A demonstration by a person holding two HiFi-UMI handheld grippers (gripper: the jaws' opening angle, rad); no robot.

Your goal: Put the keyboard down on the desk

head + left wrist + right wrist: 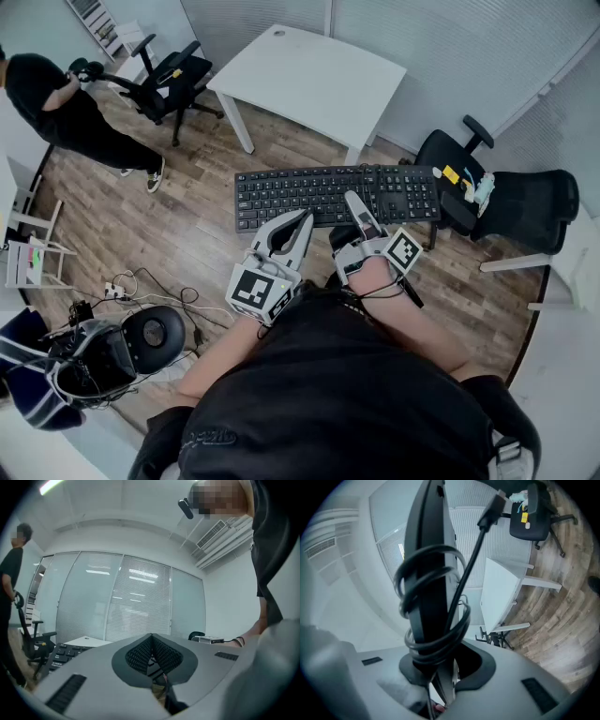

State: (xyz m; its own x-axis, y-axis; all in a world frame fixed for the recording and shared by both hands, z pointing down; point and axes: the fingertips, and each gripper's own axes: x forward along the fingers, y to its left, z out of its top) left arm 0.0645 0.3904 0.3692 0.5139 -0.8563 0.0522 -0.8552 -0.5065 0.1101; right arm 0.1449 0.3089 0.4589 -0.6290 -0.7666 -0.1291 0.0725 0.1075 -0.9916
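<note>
1. The keyboard (319, 192) is off the table (309, 75), held in the air over the wooden floor (187, 225). In the head view it lies roughly level with its keys up.
2. The right tool (359, 208) is clamped on the keyboard's near long edge, right of the middle. Its own view shows the keyboard edge-on between the jaws.
3. A black cable (464, 573) is looped around the keyboard just above that grip. Its plug end sticks out free toward the top of the right gripper view.
4. The left tool (302, 225) has its jaws closed tip to tip with nothing between them. It sits just beside the keyboard's near edge, left of the right tool; I cannot tell whether it touches.
5. The white table stands well beyond the keyboard, near the glass wall.
6. A black chair (525, 202) stands to the right of the keyboard, and a person in black (47, 103) stands at the far left.
</note>
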